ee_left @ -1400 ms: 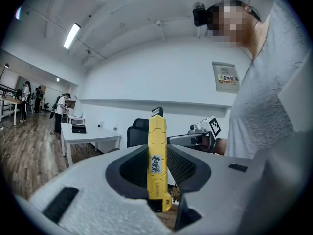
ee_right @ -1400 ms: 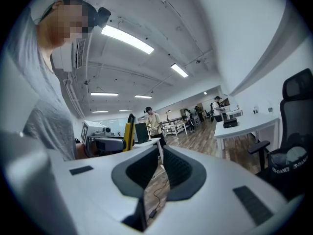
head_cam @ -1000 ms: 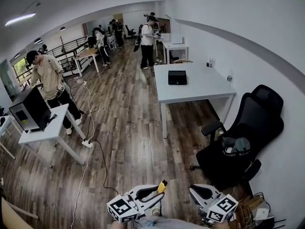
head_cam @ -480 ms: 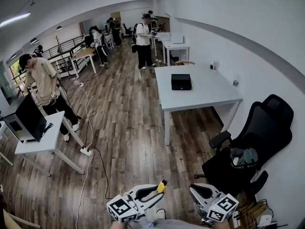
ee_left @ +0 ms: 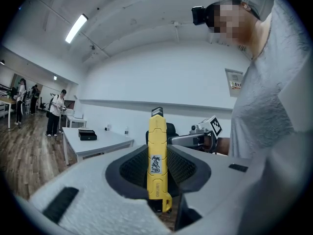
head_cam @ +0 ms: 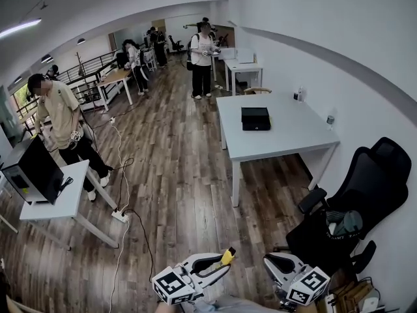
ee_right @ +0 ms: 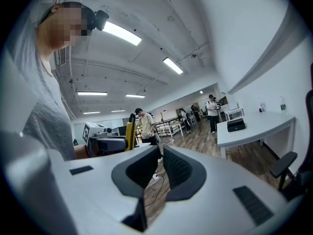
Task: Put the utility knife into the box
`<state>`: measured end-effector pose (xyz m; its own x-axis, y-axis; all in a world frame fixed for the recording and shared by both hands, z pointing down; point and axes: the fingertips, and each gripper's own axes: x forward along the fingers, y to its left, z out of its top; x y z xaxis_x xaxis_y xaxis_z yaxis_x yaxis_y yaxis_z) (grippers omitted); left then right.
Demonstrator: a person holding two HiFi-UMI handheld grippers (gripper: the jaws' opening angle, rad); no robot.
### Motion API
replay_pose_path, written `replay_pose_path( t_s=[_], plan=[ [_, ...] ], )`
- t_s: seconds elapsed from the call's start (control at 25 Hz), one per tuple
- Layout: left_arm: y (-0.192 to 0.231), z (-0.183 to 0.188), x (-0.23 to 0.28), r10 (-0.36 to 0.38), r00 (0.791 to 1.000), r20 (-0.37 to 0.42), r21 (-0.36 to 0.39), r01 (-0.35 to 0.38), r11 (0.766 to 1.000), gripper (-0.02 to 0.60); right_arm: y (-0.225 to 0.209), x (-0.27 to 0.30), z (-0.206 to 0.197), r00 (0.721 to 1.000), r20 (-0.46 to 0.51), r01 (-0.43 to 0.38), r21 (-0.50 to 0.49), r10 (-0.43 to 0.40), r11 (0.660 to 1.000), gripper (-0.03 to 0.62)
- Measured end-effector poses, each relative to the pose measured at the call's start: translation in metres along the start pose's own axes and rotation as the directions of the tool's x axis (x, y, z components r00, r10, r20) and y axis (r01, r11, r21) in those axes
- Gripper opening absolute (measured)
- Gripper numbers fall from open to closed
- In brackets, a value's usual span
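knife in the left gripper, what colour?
The knife is yellow; it shows best in the left gripper view.

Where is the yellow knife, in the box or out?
Out. The left gripper clamps the yellow knife between its fingers; the black box sits far off on a table.

Left gripper (head_cam: 220, 267) and right gripper (head_cam: 270, 263): pale grey moulded shells with black ribbed jaw pads, each bearing a marker cube (head_cam: 171, 286) (black squares on white). The person wears a heathered grey T-shirt (ee_left: 266, 106) and a black head camera (ee_left: 202, 14).
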<state>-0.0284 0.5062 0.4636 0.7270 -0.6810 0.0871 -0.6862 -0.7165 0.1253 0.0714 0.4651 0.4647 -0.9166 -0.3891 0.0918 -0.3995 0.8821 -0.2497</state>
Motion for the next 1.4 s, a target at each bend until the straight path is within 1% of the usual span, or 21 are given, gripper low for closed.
replay_pose_path(
  t_s=[0.28, 0.48, 0.64, 0.76, 0.92, 1.08, 1.4],
  plan=[
    [0.014, -0.010, -0.002, -0.032, 0.999, -0.009, -0.020, 0.032, 0.999, 0.124, -0.001, 0.009, -0.005, 0.998, -0.040, 0.041, -0.039, -0.042, 0.998, 0.035],
    [0.019, -0.016, 0.005, -0.057, 0.998, -0.020, -0.031, 0.057, 0.998, 0.124, -0.010, 0.010, -0.007, 0.996, -0.049, 0.069, -0.038, -0.071, 0.997, 0.035],
    [0.028, -0.016, 0.012, -0.062, 0.997, -0.035, -0.020, 0.062, 0.998, 0.124, -0.022, 0.021, -0.005, 0.996, -0.057, 0.061, -0.042, -0.063, 0.997, 0.035],
    [0.043, -0.015, 0.016, -0.048, 0.998, -0.036, -0.026, 0.047, 0.999, 0.124, -0.035, 0.034, 0.002, 0.998, -0.051, 0.046, -0.044, -0.048, 0.998, 0.035],
    [0.070, -0.012, 0.027, -0.023, 0.999, -0.043, -0.026, 0.022, 0.999, 0.124, -0.059, 0.054, 0.011, 0.999, -0.042, 0.027, -0.048, -0.029, 0.998, 0.035],
    [0.102, -0.004, 0.053, -0.016, 0.999, -0.038, -0.017, 0.016, 1.000, 0.124, -0.096, 0.075, 0.024, 0.999, -0.031, 0.024, -0.053, -0.026, 0.998, 0.035],
    [0.157, 0.017, 0.113, -0.050, 0.997, -0.050, 0.001, 0.050, 0.999, 0.124, -0.164, 0.108, 0.045, 0.999, -0.037, 0.034, -0.058, -0.036, 0.998, 0.035]
  ],
)
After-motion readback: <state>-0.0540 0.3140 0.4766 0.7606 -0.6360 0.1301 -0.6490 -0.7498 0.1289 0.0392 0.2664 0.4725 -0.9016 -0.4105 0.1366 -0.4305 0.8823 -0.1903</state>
